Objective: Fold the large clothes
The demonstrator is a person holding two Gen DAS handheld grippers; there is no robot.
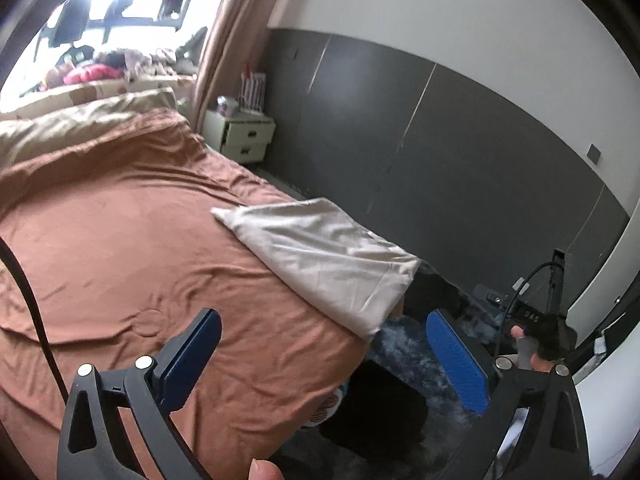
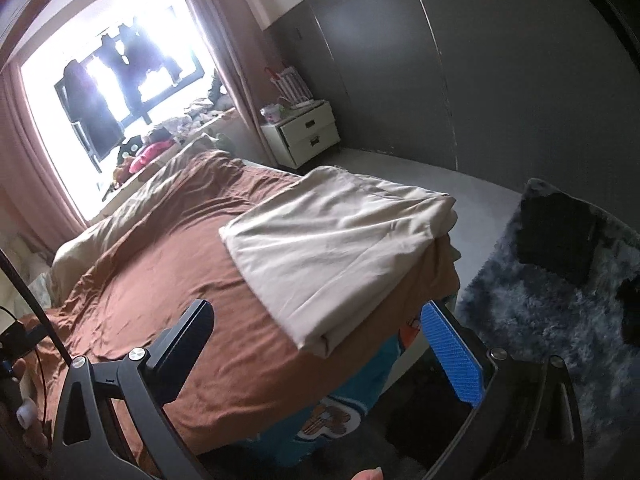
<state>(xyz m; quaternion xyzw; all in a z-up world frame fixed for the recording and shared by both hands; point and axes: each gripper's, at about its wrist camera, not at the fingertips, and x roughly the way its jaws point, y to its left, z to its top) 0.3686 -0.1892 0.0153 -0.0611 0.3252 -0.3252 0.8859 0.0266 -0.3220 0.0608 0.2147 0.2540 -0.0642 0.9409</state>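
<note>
Bedroom. Landmark: the bed (image 1: 120, 240), covered by a brown duvet (image 2: 168, 264).

Folded cloth (image 1: 320, 256), pale beige, lies as a flat rectangular bundle on the bed's near right corner, on top of the duvet. In the right wrist view the folded cloth (image 2: 336, 252) shows stacked layers at its near edge; one corner hangs slightly past the bed's edge. Surface lightly creased.

Left hand-held gripper (image 1: 320, 354): jaws spread fully wide, blue pads facing each other, nothing between them. It hangs above the bed's near edge, clear of the cloth, which lies just beyond the fingertips. A fingertip shows at the bottom edge of this view.

Right hand-held gripper (image 2: 320, 350): jaws likewise at full spread, empty. It sits above the bed's near edge; the cloth's near corner lies between and beyond its fingers, not touched.

Around the bed:
- Shaggy blue-grey rug (image 2: 560, 320) on the floor to the bed's right, dark items lying on it.
- White nightstand (image 2: 308, 136) with two drawers, beyond the bed's far right corner, against a dark grey wall panel (image 1: 460, 152).
- Bright window (image 2: 120, 80) past the bed's head, pinkish curtain (image 2: 216, 32) beside it, dark garments hanging in the glare.
- Blue patterned fabric (image 2: 352, 392) showing below the duvet at the bed's near side.
</note>
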